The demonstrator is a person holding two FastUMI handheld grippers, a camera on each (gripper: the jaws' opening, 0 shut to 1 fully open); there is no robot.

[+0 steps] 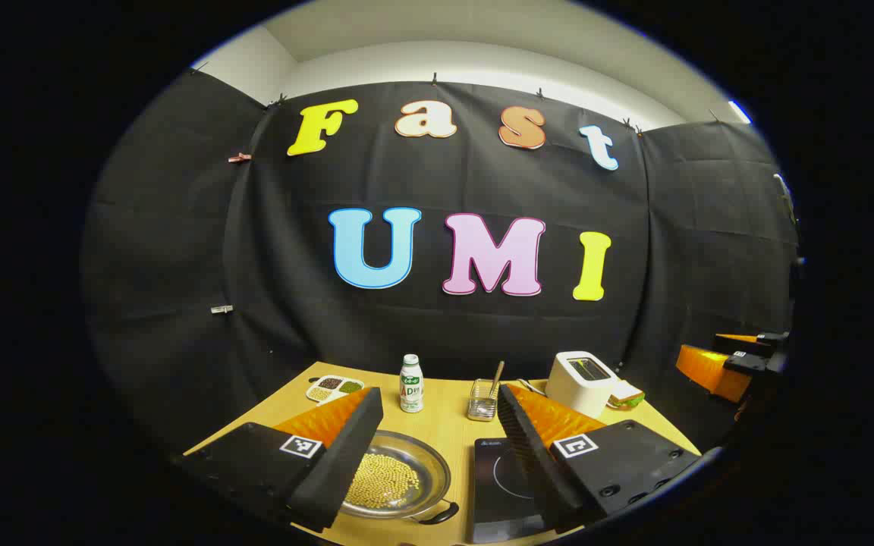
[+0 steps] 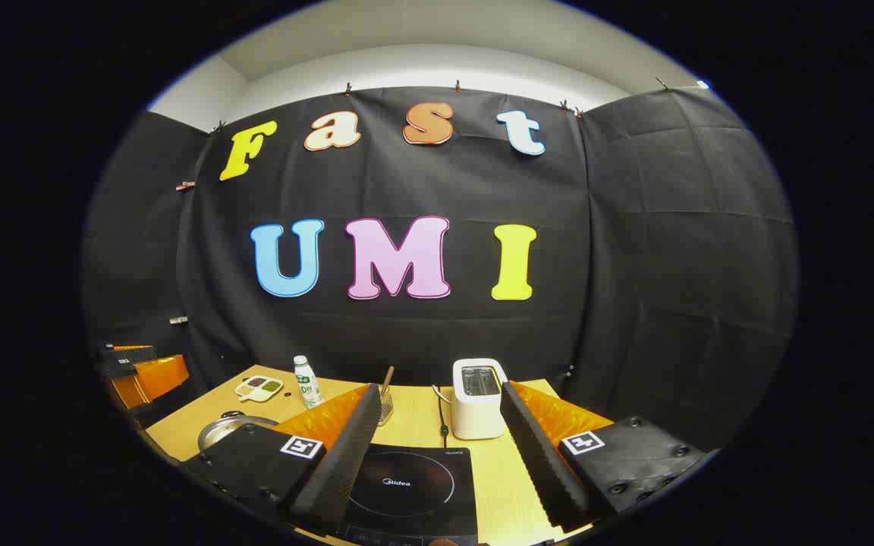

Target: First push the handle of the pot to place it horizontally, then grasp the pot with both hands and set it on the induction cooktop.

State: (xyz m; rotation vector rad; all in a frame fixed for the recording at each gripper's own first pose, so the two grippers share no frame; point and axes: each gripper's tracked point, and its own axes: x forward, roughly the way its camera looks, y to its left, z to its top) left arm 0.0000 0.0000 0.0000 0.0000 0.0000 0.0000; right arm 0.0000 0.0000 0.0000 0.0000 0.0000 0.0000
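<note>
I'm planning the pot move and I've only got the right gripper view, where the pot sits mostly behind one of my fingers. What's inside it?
Observer: In the left gripper view, the pot holds a layer of small yellow beans.
Operator: Where is its handle?
Observer: A dark handle sticks out from the pot's near rim, on the side toward the induction cooktop.
Operator: And the left gripper?
Observer: The left gripper is open. The pot shows between its fingers, partly behind one of them.
</note>
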